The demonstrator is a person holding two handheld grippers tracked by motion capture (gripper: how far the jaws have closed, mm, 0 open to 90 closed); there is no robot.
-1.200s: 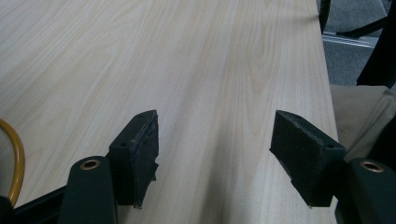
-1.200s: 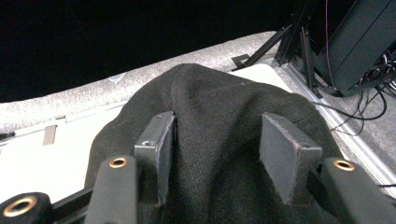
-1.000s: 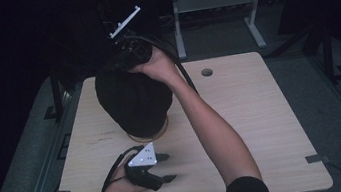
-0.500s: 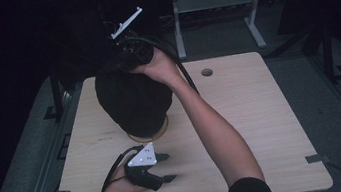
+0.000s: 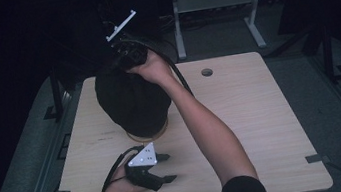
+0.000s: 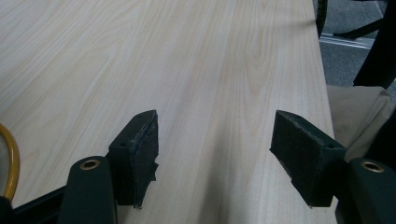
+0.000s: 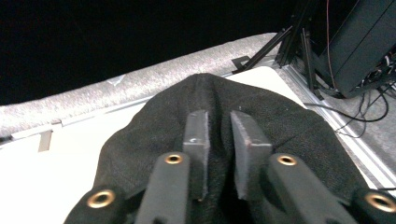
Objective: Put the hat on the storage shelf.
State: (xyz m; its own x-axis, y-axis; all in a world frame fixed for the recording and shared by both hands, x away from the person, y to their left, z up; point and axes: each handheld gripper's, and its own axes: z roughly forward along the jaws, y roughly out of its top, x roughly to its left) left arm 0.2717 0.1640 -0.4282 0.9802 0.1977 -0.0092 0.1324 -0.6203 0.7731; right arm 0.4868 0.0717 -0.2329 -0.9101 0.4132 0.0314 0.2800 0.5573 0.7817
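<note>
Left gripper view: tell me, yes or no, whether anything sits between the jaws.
No: the left gripper stands open over bare table.

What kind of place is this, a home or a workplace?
Probably a lab or workshop. A bare wooden table stands on grey carpet, with metal stands behind it, and cables run to a dark equipment case.
</note>
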